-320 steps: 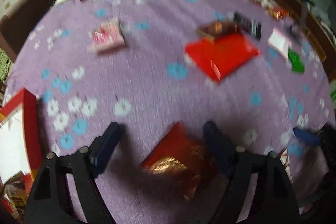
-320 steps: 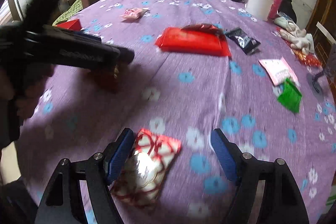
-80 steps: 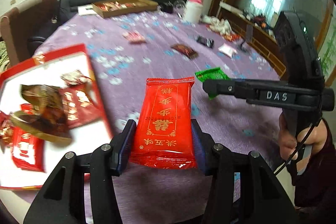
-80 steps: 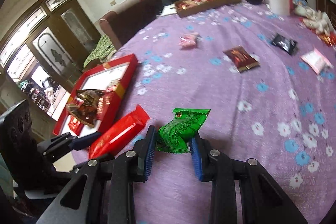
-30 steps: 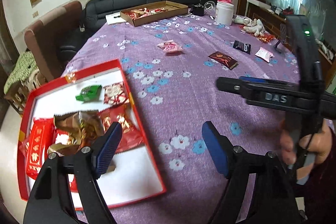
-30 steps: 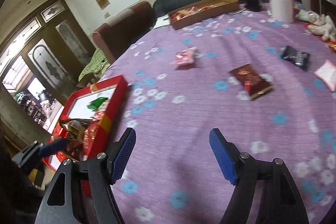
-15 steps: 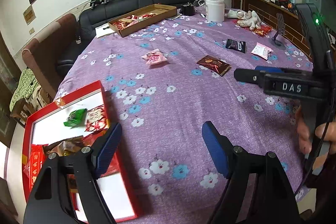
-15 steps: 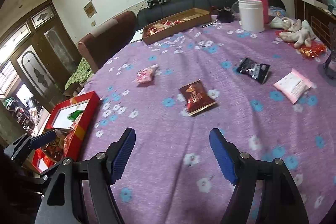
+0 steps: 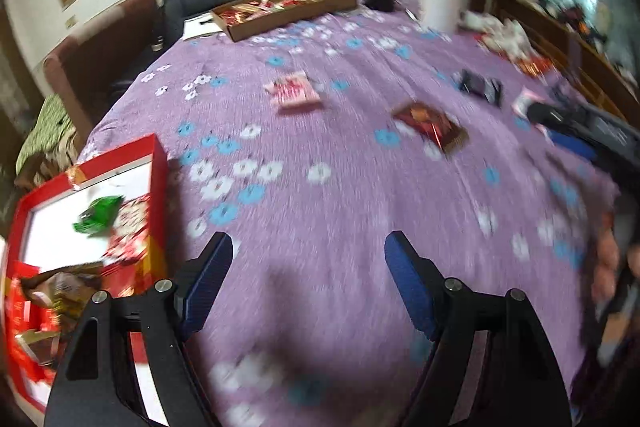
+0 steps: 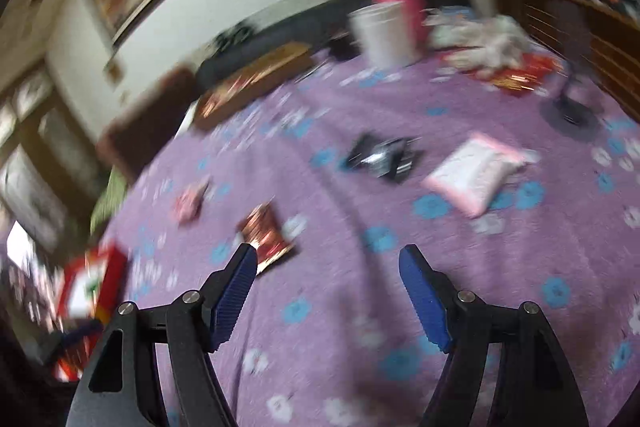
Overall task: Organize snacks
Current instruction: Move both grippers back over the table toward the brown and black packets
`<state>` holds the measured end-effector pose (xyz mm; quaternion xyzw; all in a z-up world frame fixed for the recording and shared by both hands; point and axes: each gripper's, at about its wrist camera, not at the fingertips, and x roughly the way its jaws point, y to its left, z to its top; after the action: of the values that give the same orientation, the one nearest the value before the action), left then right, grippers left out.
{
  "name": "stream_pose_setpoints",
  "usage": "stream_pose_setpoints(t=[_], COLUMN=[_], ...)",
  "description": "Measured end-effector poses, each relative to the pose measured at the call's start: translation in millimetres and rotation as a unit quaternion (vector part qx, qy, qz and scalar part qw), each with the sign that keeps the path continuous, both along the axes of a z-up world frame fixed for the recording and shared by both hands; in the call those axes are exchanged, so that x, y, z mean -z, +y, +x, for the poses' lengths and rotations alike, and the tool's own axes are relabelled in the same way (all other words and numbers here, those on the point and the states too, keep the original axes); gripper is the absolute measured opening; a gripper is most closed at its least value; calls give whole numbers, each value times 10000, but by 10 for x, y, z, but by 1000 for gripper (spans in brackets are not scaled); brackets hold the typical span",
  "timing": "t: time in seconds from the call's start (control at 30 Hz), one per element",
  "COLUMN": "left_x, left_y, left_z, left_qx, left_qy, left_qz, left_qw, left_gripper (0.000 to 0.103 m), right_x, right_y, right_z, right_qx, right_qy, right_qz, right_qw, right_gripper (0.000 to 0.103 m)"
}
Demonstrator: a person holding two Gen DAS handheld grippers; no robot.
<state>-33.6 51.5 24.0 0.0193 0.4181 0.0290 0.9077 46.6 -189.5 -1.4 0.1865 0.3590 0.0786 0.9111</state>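
My left gripper (image 9: 308,247) is open and empty above the purple flowered tablecloth (image 9: 340,187). The red box (image 9: 156,163) at the left holds a green packet (image 9: 98,213) and several red and brown snacks. A pink-red packet (image 9: 294,91), a dark red packet (image 9: 432,127), a black packet (image 9: 480,87) and a pale pink packet (image 9: 524,101) lie on the cloth. My right gripper (image 10: 326,259) is open and empty over the cloth, with the dark red packet (image 10: 266,231) by its left finger, the black packet (image 10: 382,155) and the pale pink packet (image 10: 476,171) ahead.
A brown cardboard tray (image 9: 288,7) with snacks and a white jar (image 9: 440,7) stand at the table's far side. A pile of cloths and red wrappers (image 10: 500,55) and a round black stand (image 10: 572,115) are at the far right. The right gripper's body (image 9: 592,131) reaches in from the right.
Both grippers have moved forward over the table, away from the red box. The right gripper has swung right, toward the black and pale pink packets. Both stay open and empty.
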Motion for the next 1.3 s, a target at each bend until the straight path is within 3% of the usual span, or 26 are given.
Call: stream_pose_setpoints(t=[0.17,0.4,0.5,0.63,0.8,1.0,1.3], left_x=[-25,-135,-86,57,16,9,23], left_y=[-156,-496,-559,-558,-566,-644,-586], left_z=[384,928,999,956,906,882,887], left_qx=[-417,-577,-582,-429,-217,-37,-168], left_qy=[-119,-351,-436,-513,-543,-584,-586], left_qz=[-306,-648,-590,-53,-261,-202,-301], left_qw=[9986,9956,9956,9977,9979,9981,9977], left_gripper=[79,79,79,79,79,79,79], right_x=[45,-6,23,39,74,162,256], right_y=[-351,-600,-662,-621,-500,-498,-465], right_z=[9,-68,-71,-42,11,27,54], right_qx=[839,1427,1583,1555,1326,1255,926], right_qy=[140,-166,-144,-84,68,257,520], right_qz=[222,530,627,489,326,548,1053], right_qw=[9961,9882,9853,9866,9906,9903,9888], right_gripper=[76,76,76,76,76,76,78])
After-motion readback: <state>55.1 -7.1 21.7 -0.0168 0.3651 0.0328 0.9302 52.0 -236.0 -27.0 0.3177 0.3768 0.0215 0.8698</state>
